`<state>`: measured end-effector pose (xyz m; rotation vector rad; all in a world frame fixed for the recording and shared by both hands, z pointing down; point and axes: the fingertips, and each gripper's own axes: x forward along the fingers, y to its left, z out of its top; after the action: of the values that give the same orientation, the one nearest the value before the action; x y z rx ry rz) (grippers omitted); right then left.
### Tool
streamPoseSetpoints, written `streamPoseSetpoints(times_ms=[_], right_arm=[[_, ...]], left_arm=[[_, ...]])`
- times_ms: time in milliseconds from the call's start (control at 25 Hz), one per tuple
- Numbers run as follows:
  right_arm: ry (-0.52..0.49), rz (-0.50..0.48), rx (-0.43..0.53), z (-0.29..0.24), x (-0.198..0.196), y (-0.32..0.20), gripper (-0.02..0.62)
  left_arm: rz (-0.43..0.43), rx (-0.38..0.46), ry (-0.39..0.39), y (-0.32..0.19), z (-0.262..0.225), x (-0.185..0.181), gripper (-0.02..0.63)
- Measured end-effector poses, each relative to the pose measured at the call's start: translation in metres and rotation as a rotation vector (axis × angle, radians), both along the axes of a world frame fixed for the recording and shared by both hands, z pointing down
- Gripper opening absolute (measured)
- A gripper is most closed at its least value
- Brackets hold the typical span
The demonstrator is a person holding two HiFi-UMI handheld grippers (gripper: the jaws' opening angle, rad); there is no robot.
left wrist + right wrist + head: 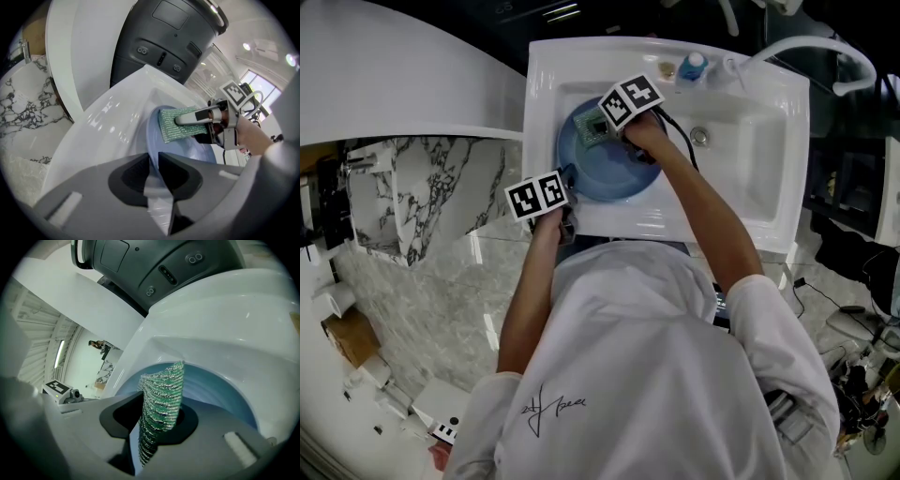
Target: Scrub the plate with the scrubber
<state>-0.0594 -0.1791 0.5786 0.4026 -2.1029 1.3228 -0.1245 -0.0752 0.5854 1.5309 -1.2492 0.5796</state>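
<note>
A blue plate [614,178] lies tilted in the left part of the white sink [750,178]. My left gripper [569,183] is shut on the plate's near rim; in the left gripper view that rim [152,150] runs straight in between the jaws of the left gripper [154,164]. My right gripper [600,127] is shut on a green scrubber [592,128] and holds it against the plate's far left part. From the right gripper view, the scrubber [161,399] stands upright between the jaws of the right gripper [157,420], over the plate [220,390]. The left gripper view shows the scrubber [180,125] flat on the plate.
A drain [700,136] lies in the basin to the right of the plate. A white faucet [811,47] arches over the back right corner, with a blue-capped bottle [692,66] on the back ledge. A marble counter [412,197] lies left of the sink.
</note>
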Motion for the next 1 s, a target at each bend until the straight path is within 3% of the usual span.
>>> streamPoseSetpoints(times_ms=[480,1000], right_arm=[[0.038,0.078,0.051,-0.001,0.023,-0.016,0.063],[0.154,0.102,0.131,-0.003,0.056,-0.029,0.063]], left_arm=[[-0.001,-0.005,-0.001,0.000,0.000,0.001,0.115],[-0.014,0.004,-0.009,0.000,-0.001,-0.001,0.115]])
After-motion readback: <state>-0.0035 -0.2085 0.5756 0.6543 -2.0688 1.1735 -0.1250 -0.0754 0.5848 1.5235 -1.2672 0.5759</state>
